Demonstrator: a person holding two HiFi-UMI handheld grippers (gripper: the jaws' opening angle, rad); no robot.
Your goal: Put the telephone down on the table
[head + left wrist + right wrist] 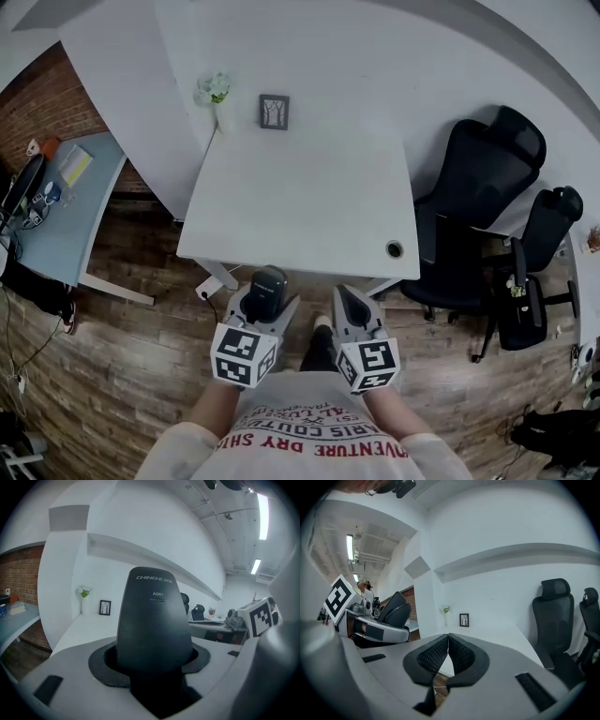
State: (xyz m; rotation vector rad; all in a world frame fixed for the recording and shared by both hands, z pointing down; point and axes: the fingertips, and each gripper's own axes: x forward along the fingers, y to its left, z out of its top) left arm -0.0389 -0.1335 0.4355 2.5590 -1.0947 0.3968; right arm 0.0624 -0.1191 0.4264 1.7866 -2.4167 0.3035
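Left tongs [266, 302] clamp the dark grey plastic telephone handset [153, 620] upright, just short of the white rectangular bench [300, 197], right tongs [346, 292] pinched together and empty, so best carry it over the bare top, lower gently, release once it rests.

Two tools [268, 302] [350, 295], one telephone [267, 281] — two chairs [478, 187] [548, 234], two tables [300, 197] [66, 216], one frame [274, 111], one vase [217, 103].

Cool, even ceiling light; sharp centres, heavy fisheye edges.
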